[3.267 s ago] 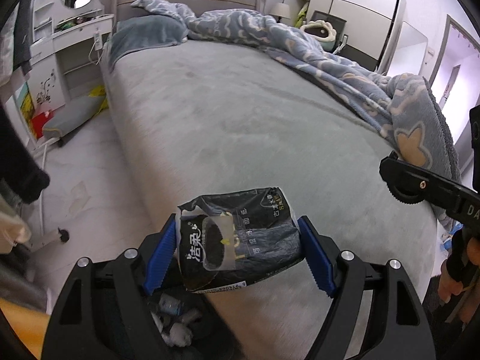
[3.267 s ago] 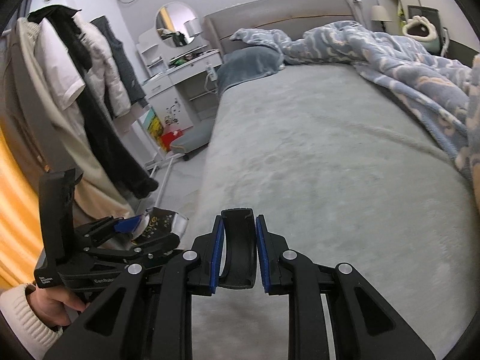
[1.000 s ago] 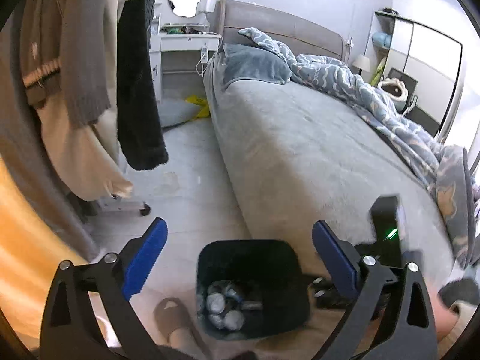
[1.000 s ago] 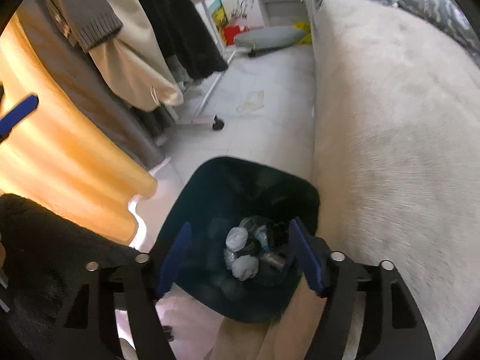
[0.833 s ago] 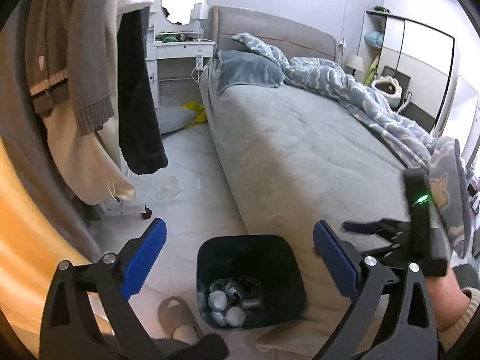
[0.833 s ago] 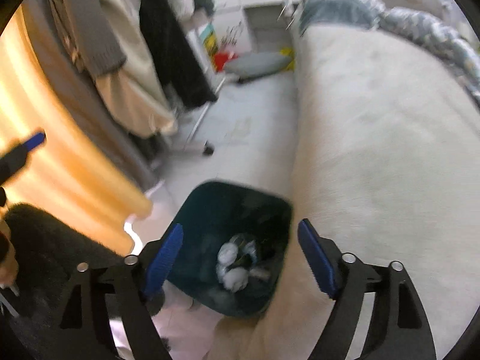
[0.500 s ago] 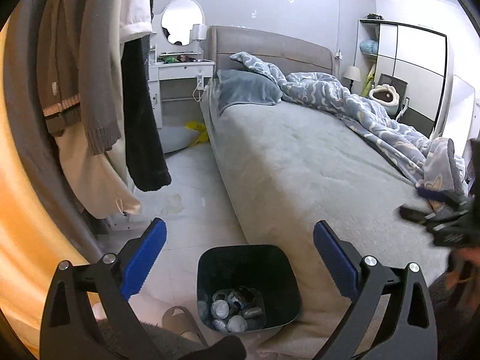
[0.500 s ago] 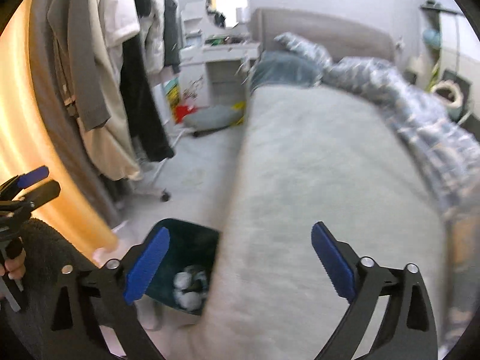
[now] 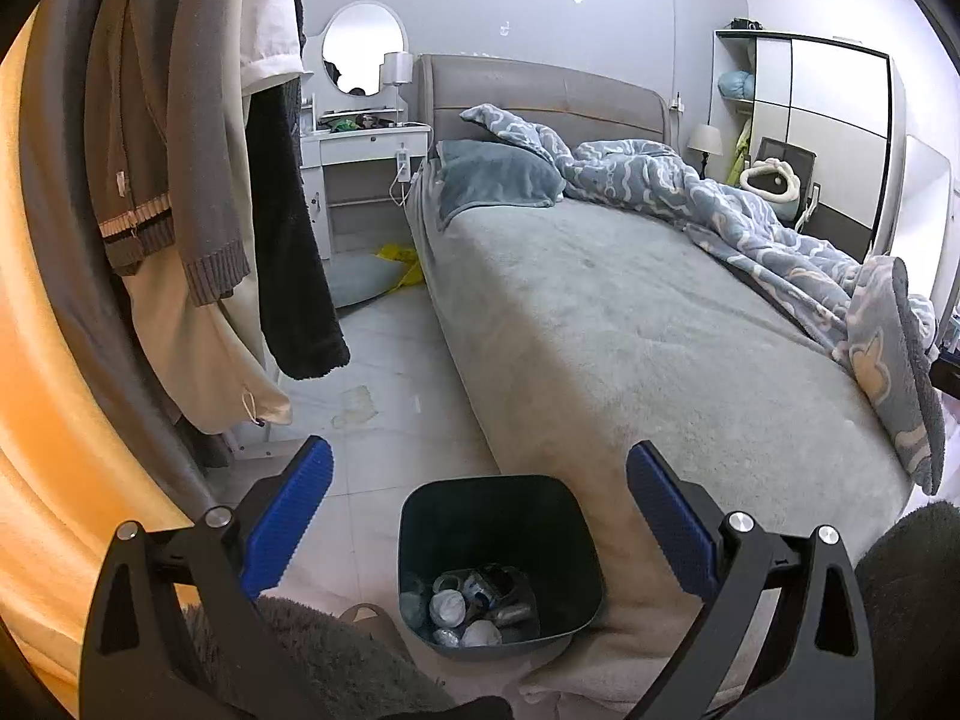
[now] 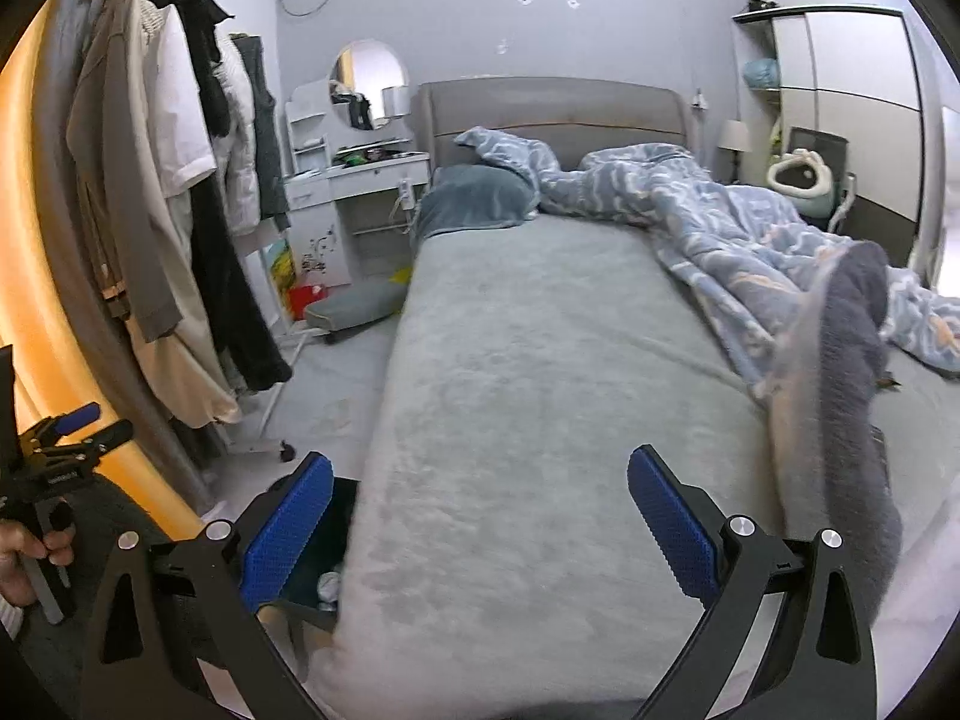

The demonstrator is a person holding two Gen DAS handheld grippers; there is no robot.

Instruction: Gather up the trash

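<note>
1. The left wrist view looks down into the dark trash bin on the floor against the side of the bed; crumpled wrappers and cans lie at its bottom. The right wrist view shows only a sliver of that bin behind its own left finger, with one pale scrap visible.
2. Only the right wrist view shows the left claw from outside, at the far left edge, gripped by a hand; its blue pads stand apart.
3. The bin stands upright with its mouth facing up; its rim is a rounded square, with no clear long axis.
4. The left claw is wide open and empty, tilted downward, the bin framed between its fingers.
5. The right claw is wide open and empty, angled down over the grey bed cover, pointing toward the headboard. A blue patterned duvet lies bunched on the right.
</note>
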